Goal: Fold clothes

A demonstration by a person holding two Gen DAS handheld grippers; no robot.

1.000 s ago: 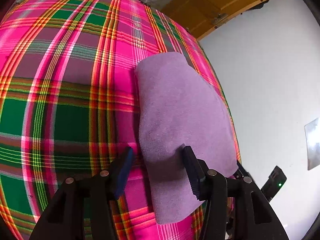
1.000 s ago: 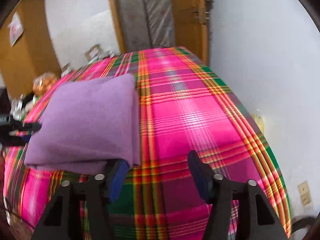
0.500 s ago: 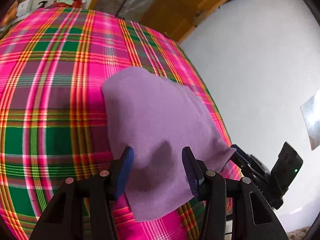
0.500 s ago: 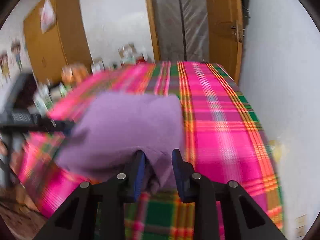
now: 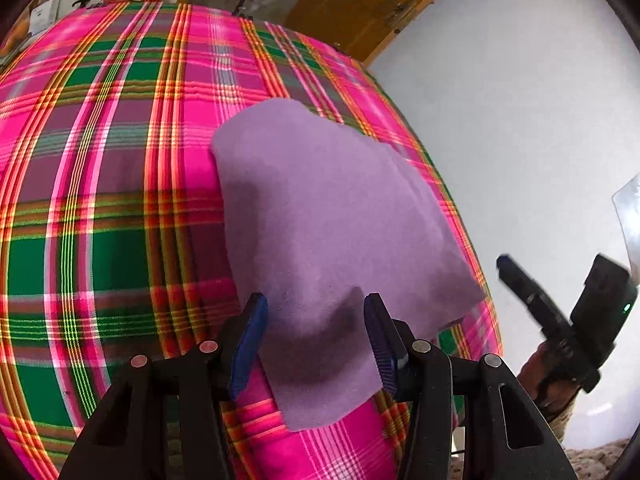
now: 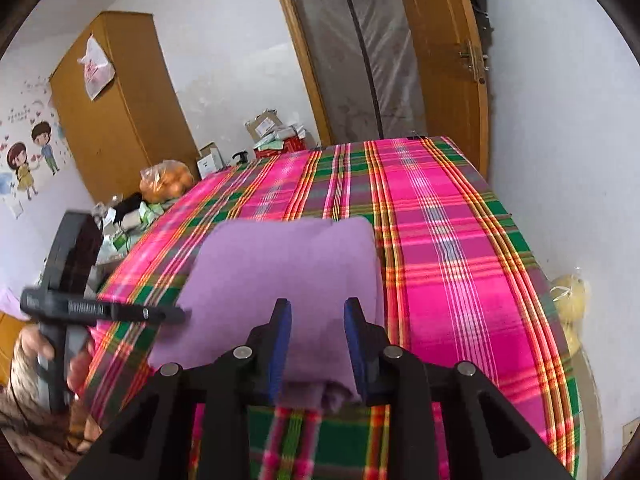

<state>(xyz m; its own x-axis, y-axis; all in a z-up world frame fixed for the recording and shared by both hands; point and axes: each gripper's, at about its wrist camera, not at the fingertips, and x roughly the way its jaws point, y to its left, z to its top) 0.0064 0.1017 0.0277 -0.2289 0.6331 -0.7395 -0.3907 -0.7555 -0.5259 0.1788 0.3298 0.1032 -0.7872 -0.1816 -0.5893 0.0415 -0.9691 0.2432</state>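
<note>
Cloth: my folded purple cloth lies on the pink-and-green plaid bedspread, near its edge by the white wall.
Left gripper: jaws spread apart, the cloth's near edge bunched up between them.
Right gripper: jaws partly closed, straddling a cloth corner; whether they pinch it, I cannot tell.
</note>
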